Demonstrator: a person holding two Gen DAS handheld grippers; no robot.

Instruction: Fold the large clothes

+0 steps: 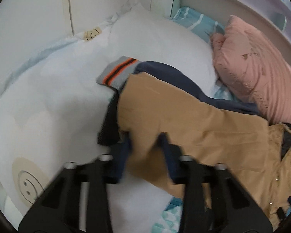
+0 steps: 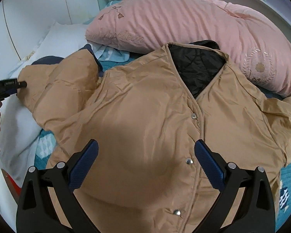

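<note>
A tan snap-front jacket [image 2: 145, 116] with black quilted lining [image 2: 196, 68] lies front up on the bed. Its left sleeve [image 1: 174, 114] stretches out over a white pillow. My left gripper [image 1: 145, 145] is shut on the sleeve's end, and it also shows at the left edge of the right wrist view [image 2: 19, 84]. A navy garment with a grey and orange striped cuff [image 1: 118, 71] lies under the sleeve. My right gripper [image 2: 145, 155] is open and empty, hovering over the jacket's lower front beside the snaps.
A pink quilt [image 2: 194, 23] is bunched behind the jacket along the headboard. A white pillow [image 1: 58, 97] with smiley prints lies at the left against the white wall. A teal patterned sheet [image 2: 46, 143] covers the bed.
</note>
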